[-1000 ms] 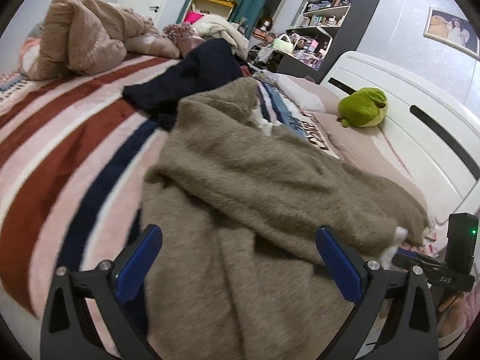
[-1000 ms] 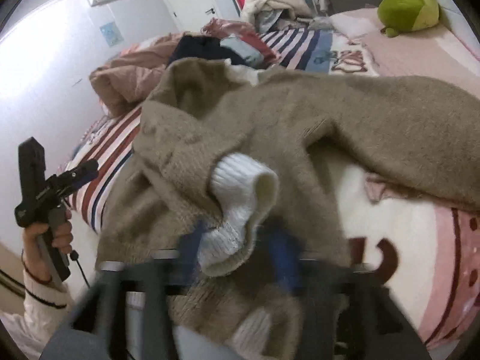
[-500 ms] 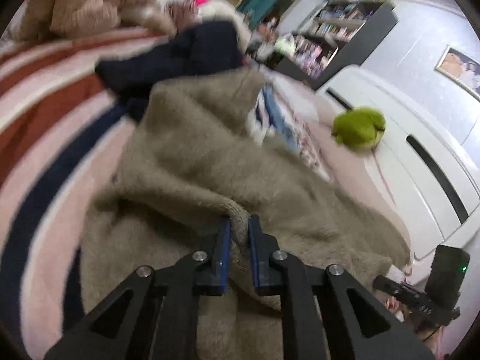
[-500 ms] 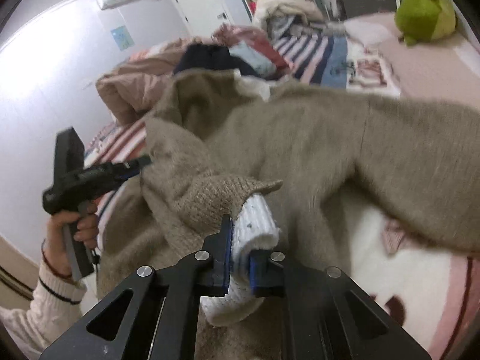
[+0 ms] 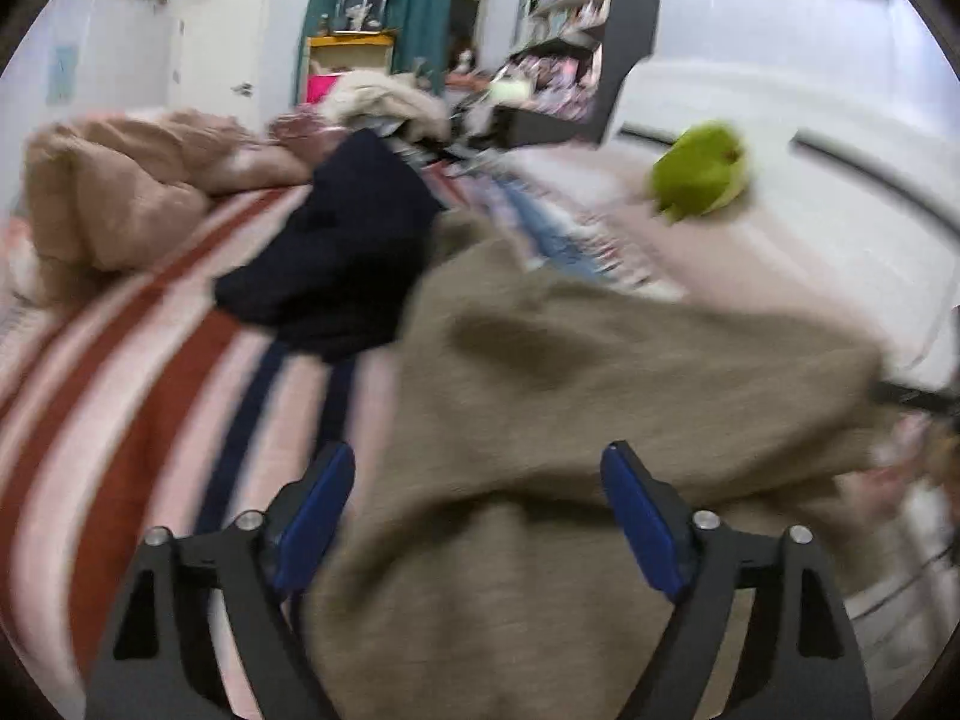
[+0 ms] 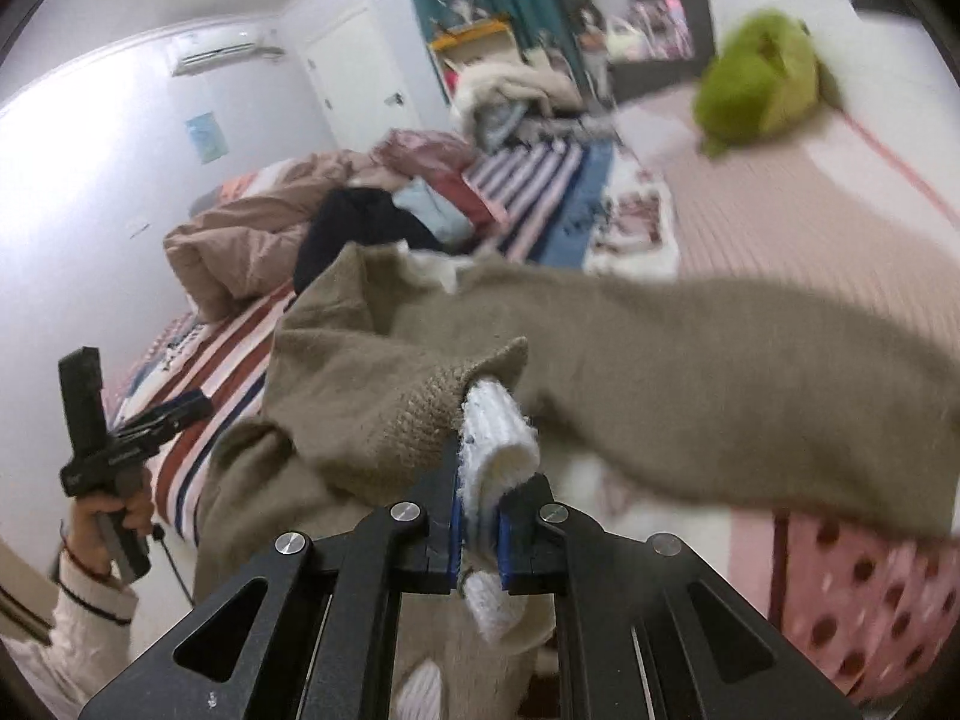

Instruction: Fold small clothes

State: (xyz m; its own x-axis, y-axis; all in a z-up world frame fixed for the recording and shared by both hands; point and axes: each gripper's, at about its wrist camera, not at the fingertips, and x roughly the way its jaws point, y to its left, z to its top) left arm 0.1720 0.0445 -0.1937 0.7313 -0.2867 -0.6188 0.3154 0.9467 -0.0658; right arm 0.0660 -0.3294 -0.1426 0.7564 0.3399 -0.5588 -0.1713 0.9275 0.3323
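Taupe knit sweater [image 5: 600, 396] lies rumpled across the striped bed, one sleeve [image 6: 750, 372] stretched out sideways. Its white ribbed cuff [image 6: 498, 456] protrudes from the other, folded-back taupe sleeve end. A dark navy garment [image 5: 342, 252] lies bunched just beside the sweater's collar.

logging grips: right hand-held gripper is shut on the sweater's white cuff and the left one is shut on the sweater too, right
Not quite. The right hand-held gripper is shut on the white cuff, but the left hand-held gripper is open over the sweater, gripping nothing, as the left wrist view shows.
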